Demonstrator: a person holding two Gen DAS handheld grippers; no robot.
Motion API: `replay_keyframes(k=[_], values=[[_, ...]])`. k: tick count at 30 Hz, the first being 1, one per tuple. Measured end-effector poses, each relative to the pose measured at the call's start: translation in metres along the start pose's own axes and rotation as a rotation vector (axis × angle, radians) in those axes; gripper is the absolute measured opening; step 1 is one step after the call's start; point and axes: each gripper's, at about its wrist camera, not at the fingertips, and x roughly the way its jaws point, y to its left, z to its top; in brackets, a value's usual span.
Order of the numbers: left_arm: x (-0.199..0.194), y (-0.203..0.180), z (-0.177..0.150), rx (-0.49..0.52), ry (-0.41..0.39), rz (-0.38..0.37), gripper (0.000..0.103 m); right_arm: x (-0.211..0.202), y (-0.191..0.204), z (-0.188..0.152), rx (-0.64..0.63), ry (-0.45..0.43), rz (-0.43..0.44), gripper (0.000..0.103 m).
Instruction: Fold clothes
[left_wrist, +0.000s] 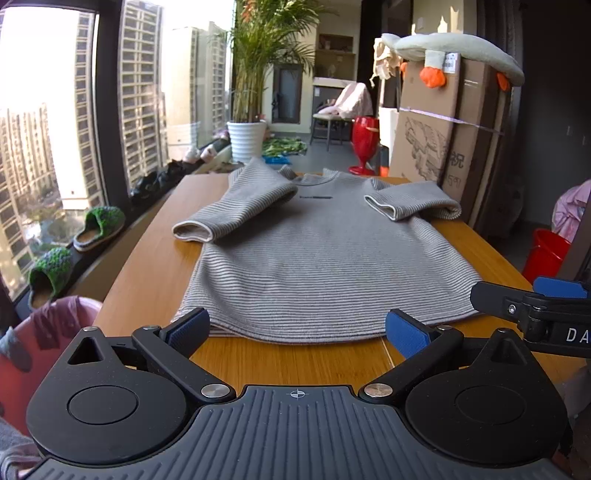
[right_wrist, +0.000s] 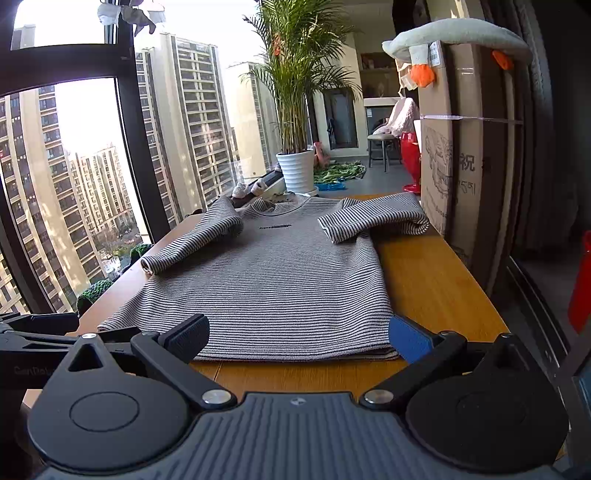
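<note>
Nearest, the left gripper and right gripper both stand spread wide, grasping nothing, at the hem of a ribbed striped sweater lying flat on the wooden table, sleeves folded inward; its far collar is partly hidden.

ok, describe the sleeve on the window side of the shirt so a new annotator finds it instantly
Start at the wooden table beside the big window. A grey striped shirt lies flat on it, collar at the far end. The window-side sleeve is folded diagonally, its pale cuff overhanging the shirt's edge onto bare wood, unlike the other sleeve, doubled back on itself near the cardboard box.
</note>
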Motion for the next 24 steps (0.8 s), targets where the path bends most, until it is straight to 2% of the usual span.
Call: replay_keyframes(k=[12, 24], values=[[0.013, -0.011, -0.002, 0.021, 0.057, -0.011, 0.103, 0.008, -0.006, -0.001, 0.034, 0.083, -0.001, 0.103], [0.029, -0.015, -0.003, 0.021, 0.102, -0.036, 0.103, 0.012, -0.008, -0.003, 0.052, 0.118, -0.001, 0.103]])
